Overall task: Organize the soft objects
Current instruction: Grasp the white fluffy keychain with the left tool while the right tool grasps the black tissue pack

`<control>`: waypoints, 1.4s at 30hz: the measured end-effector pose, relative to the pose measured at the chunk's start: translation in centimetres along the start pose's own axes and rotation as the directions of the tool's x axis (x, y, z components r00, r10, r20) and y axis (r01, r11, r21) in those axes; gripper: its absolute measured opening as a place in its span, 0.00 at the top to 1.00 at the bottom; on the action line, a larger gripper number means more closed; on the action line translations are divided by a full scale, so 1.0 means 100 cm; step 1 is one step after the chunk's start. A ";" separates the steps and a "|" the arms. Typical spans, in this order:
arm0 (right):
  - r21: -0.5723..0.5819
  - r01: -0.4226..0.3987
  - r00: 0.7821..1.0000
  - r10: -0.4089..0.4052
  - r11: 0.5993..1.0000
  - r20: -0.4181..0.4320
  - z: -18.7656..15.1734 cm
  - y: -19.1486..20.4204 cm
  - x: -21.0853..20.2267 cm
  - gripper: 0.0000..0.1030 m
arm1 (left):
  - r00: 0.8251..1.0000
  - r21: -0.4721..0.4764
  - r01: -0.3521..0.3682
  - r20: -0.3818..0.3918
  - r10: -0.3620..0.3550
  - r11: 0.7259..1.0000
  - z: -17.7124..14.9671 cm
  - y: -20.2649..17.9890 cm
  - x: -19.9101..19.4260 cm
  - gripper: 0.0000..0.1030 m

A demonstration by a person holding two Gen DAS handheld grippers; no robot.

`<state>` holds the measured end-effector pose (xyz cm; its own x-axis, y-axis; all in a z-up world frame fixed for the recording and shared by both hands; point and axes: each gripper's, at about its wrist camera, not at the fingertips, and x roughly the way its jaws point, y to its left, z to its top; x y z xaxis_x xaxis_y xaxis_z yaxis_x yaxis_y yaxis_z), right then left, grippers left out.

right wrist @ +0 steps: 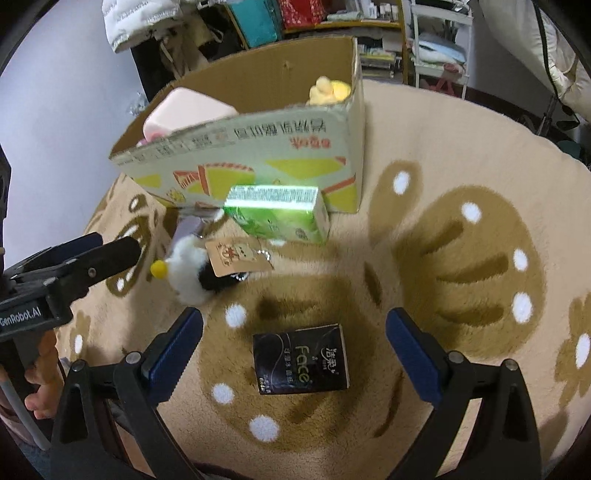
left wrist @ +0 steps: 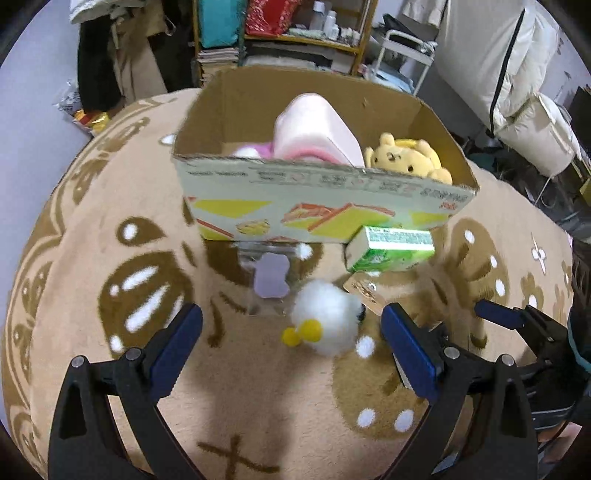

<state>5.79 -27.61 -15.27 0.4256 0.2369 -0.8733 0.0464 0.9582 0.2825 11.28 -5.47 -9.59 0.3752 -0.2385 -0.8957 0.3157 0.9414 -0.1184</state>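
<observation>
A fluffy white plush point(left wrist: 327, 320) with a yellow beak and a paper tag lies on the beige rug, between my open left gripper's point(left wrist: 291, 325) fingers; it also shows in the right wrist view point(right wrist: 192, 271). A black tissue pack point(right wrist: 301, 359) lies between the fingers of my open right gripper point(right wrist: 294, 328). A green tissue pack point(left wrist: 389, 248) point(right wrist: 280, 212) leans against the cardboard box point(left wrist: 321, 201) point(right wrist: 255, 166). A purple pad in clear wrap point(left wrist: 271, 275) lies in front of the box. In the box are a pink cushion point(left wrist: 314, 134) and a yellow bear plush point(left wrist: 406, 157).
The round beige rug point(left wrist: 258, 406) with brown patterns covers the floor. Behind the box stand shelves point(left wrist: 295, 33), a white cart point(left wrist: 402, 55) and hanging coats. The right gripper's finger point(left wrist: 498, 314) shows at the right of the left wrist view.
</observation>
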 end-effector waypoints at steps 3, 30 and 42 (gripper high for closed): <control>-0.005 0.006 0.999 -0.006 1.000 -0.034 -0.001 -0.001 0.007 0.00 | 1.000 0.028 0.004 -0.023 -0.003 1.000 0.000 -0.007 0.010 0.06; -0.046 0.038 0.969 -0.048 0.998 -0.241 -0.020 0.009 0.049 0.16 | 0.989 0.129 -0.001 -0.145 0.020 0.992 0.002 -0.037 0.074 0.35; -0.051 0.005 0.984 -0.014 0.999 -0.180 -0.011 -0.001 0.035 0.34 | 0.993 0.147 -0.003 -0.113 0.020 0.989 -0.008 -0.050 0.059 0.67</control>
<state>6.26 -26.72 -18.84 0.2556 0.2481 -0.9344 0.0027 0.9663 0.2574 11.26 -11.38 -14.63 0.2809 -0.1910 -0.9405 0.4395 0.8968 -0.0509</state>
